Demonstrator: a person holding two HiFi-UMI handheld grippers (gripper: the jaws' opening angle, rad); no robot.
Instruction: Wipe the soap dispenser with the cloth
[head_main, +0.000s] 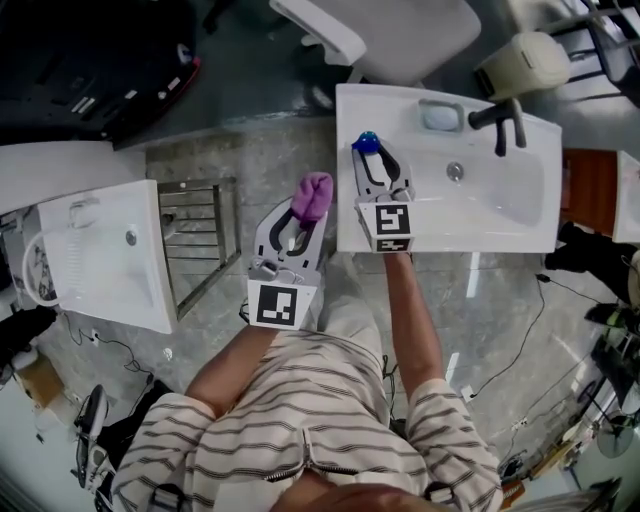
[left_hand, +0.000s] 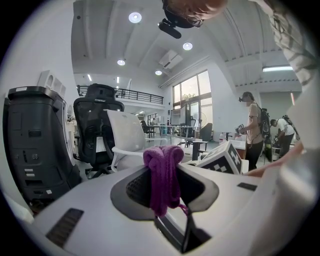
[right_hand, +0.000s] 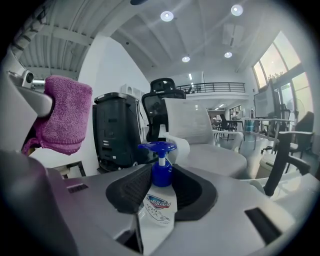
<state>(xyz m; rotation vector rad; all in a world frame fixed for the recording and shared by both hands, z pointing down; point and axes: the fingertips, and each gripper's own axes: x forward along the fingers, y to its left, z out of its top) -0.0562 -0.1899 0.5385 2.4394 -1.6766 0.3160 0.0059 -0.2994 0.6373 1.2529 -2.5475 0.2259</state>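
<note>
In the head view, the left gripper (head_main: 303, 222) holds a bunched purple cloth (head_main: 312, 196) at its tips, over the floor just left of a white washbasin (head_main: 520, 215). The right gripper (head_main: 374, 165) reaches over the basin's near-left corner with the soap dispenser (head_main: 367, 142) between its jaws. Only the blue pump head shows here. Cloth and dispenser are near each other but apart. A black tap (head_main: 502, 122) stands at the basin's far side.

In the left gripper view, the left gripper (left_hand: 164, 189) is clenched on the purple cloth (left_hand: 161, 165). The wad rises above the pads and a loose end hangs below them. The right gripper's marker cube (left_hand: 223, 160) sits close on the right.

In the right gripper view, the right gripper (right_hand: 161, 192) grasps the soap dispenser (right_hand: 159, 205). Its pads close on either side of the blue collar and the shoulder of the clear bottle, and the pump stands upright above them. The purple cloth (right_hand: 62, 115) hangs up and to the left, not touching the bottle.

The grip sits high on the bottle, so a sideways push from the cloth could swing the body or slide it out of the pads. Pressure on top could push the pump down and squirt soap. The cloth is pinched only at its middle, so rubbing hard could drag it free.
</note>
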